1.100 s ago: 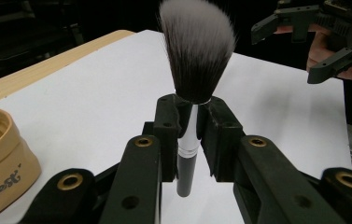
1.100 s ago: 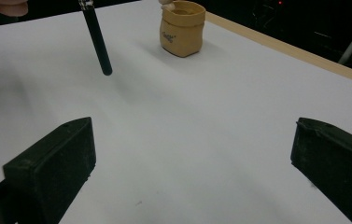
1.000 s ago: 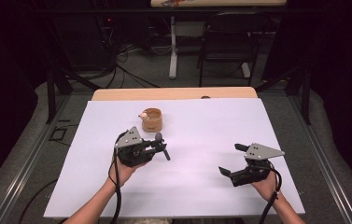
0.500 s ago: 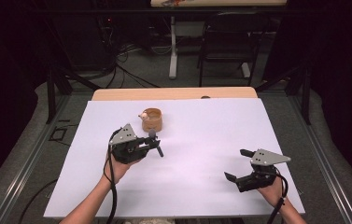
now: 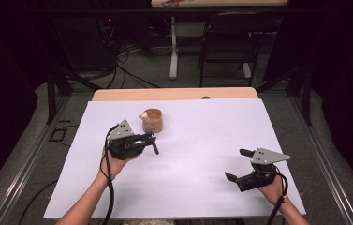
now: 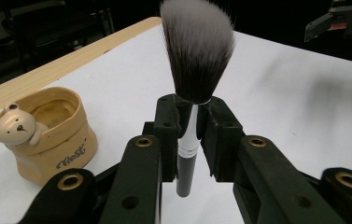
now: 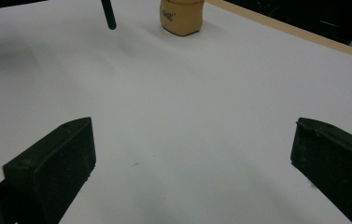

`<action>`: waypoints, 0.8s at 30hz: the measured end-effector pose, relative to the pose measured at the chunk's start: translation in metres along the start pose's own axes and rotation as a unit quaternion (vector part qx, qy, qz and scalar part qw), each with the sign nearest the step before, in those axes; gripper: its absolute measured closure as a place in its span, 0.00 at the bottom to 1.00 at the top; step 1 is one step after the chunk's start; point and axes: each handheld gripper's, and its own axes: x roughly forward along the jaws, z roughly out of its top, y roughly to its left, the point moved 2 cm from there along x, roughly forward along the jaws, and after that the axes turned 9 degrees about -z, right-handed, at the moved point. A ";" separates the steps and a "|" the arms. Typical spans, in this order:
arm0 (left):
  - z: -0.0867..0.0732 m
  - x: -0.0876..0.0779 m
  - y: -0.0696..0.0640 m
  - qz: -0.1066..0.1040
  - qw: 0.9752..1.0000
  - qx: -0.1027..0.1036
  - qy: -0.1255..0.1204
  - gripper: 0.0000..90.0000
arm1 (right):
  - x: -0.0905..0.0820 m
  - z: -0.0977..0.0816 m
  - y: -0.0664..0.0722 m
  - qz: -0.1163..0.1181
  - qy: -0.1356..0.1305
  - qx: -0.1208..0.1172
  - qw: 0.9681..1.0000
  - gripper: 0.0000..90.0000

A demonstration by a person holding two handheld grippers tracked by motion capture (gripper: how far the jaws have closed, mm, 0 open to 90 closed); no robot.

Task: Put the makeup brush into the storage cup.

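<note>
My left gripper (image 5: 150,139) (image 6: 190,114) is shut on a makeup brush (image 6: 196,51), clamped at its silver ferrule, with the black-and-white bristles rising above the jaws and the black handle (image 5: 155,147) (image 7: 109,15) hanging below. Just beyond it a tan cup (image 5: 152,120) (image 6: 54,137) (image 7: 182,16) with a small bear on its rim stands on the white sheet (image 5: 202,140). Over the sheet's near right part, my right gripper (image 5: 237,164) (image 7: 192,154) is held open with nothing between its jaws.
The white sheet covers most of a wooden table whose far edge (image 5: 174,93) shows bare. Behind the table are a chair (image 5: 223,47), a stand and cables on the floor. The right hand's gripper (image 6: 339,18) appears at the upper right of the left gripper view.
The left gripper with the brush has shifted slightly left and toward the cup. The right gripper has slid a little toward the near right corner of the sheet.
</note>
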 end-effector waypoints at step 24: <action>0.040 0.000 0.016 0.007 1.000 0.014 0.025 0.85 | -0.001 0.005 0.009 0.017 -0.003 -0.019 1.000 0.00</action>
